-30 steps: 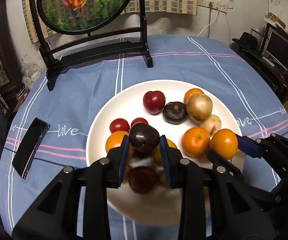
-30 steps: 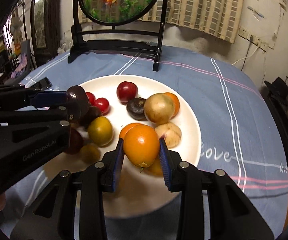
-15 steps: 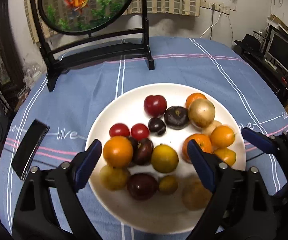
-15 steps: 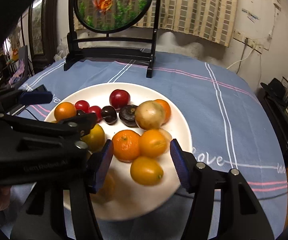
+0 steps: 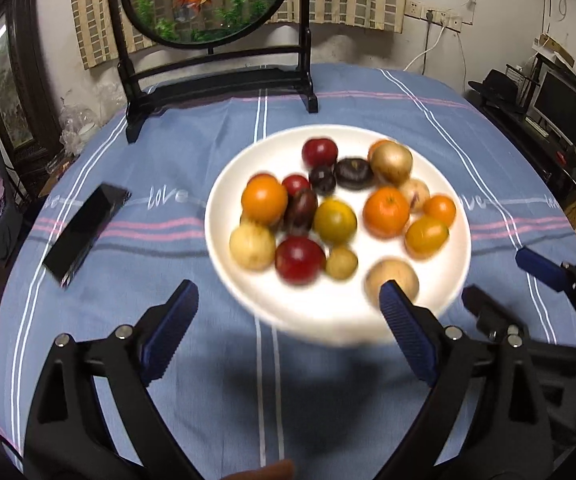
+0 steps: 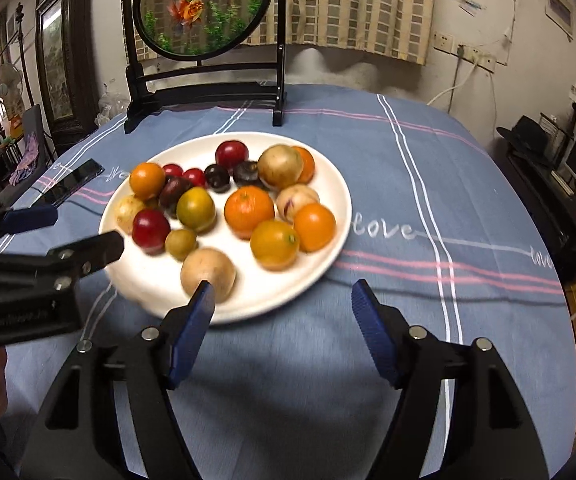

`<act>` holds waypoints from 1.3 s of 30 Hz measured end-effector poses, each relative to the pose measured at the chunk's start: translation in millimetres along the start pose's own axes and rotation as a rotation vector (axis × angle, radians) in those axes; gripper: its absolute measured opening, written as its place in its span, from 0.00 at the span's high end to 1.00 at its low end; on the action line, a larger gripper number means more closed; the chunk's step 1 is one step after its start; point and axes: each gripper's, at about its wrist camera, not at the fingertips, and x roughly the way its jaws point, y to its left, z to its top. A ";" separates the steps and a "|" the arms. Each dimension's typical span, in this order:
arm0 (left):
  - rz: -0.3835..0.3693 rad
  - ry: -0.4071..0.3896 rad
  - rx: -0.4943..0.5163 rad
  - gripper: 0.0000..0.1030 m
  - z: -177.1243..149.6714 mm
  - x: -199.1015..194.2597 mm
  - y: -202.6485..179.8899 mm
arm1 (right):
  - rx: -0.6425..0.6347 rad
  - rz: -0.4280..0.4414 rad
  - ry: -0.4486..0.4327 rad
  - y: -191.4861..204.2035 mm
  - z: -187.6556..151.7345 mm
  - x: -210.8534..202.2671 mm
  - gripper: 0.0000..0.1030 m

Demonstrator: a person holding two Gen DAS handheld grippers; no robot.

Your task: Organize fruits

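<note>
Left wrist view: left gripper point(image 5: 288, 332) is spread wide w/ nothing between its pads, hanging over the cloth just short of the white plate point(image 5: 248, 168); right gripper point(image 6: 284, 312) likewise released & empty, both sets of jaws having just been opening. All fruits point(image 6: 232, 204) lie on the plate, so this looks like the let-go/retreat step; next move prob. needs a fresh target or a stop. Vs a sec ago: left held a dark plum, right an orange; both now dropped, grippers pulled back.

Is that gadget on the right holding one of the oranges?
No, the right gripper stands open over the blue cloth, and every orange lies loose on the white plate.
</note>
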 end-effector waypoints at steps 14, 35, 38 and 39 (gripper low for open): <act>-0.001 -0.013 -0.012 0.04 -57.9 -40.3 5.1 | 0.012 -0.044 -0.006 18.4 -44.6 -39.0 0.30; 0.027 -0.021 0.029 0.04 -74.4 -39.8 8.1 | 0.025 -0.078 0.011 15.7 -62.8 -41.4 0.30; 0.045 -0.014 0.031 0.04 -73.4 -31.3 12.8 | 0.033 -0.082 0.029 11.9 -63.8 -33.3 0.30; 0.045 -0.010 0.032 0.04 -73.7 -29.1 13.7 | 0.035 -0.082 0.036 10.8 -64.5 -30.4 0.30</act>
